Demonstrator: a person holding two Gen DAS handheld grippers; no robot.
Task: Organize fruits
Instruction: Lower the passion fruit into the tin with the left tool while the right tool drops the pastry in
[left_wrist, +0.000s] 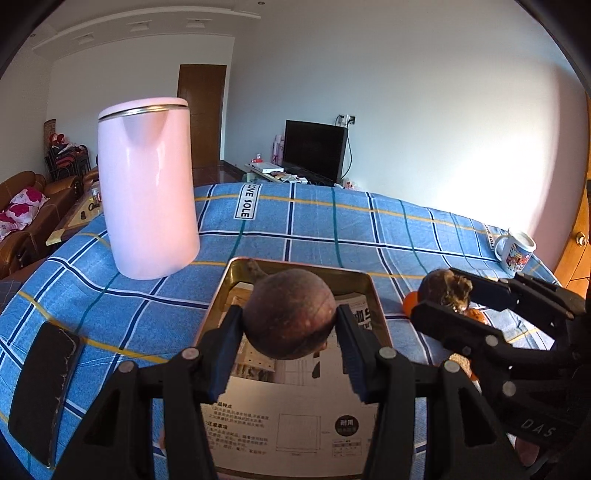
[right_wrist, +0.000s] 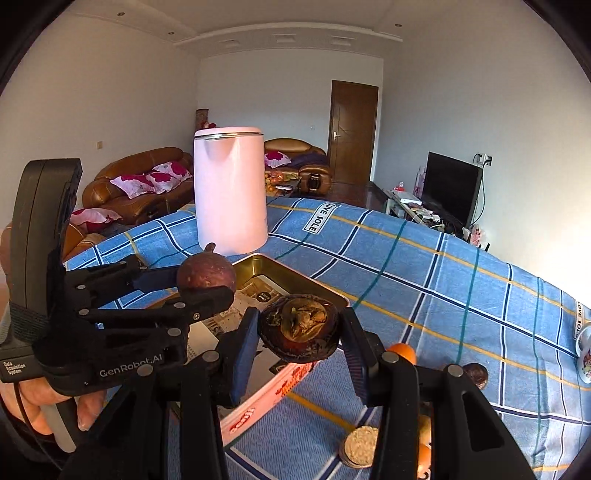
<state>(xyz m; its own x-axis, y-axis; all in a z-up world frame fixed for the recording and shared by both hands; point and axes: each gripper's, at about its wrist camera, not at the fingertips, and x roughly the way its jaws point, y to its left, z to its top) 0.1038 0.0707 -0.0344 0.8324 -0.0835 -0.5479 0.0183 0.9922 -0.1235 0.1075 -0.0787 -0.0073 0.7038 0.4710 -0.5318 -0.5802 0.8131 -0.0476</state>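
My left gripper (left_wrist: 290, 325) is shut on a round dark purple fruit (left_wrist: 290, 314) and holds it above a gold metal tray (left_wrist: 362, 284) lined with printed paper. My right gripper (right_wrist: 299, 332) is shut on a second dark purple fruit (right_wrist: 299, 330) with a dried calyx, held over the tray's right edge (right_wrist: 325, 286). The right gripper with its fruit (left_wrist: 445, 291) also shows in the left wrist view, to the right of the tray. The left gripper (right_wrist: 201, 286) with its fruit (right_wrist: 206, 275) shows in the right wrist view, over the tray.
A pink kettle (left_wrist: 147, 188) stands behind the tray on the blue checked cloth (left_wrist: 314, 229). A black phone (left_wrist: 44, 387) lies at the left. A printed mug (left_wrist: 515, 251) stands far right. An orange (right_wrist: 402, 352), a dark fruit (right_wrist: 476, 374) and a round biscuit (right_wrist: 360, 445) lie right of the tray.
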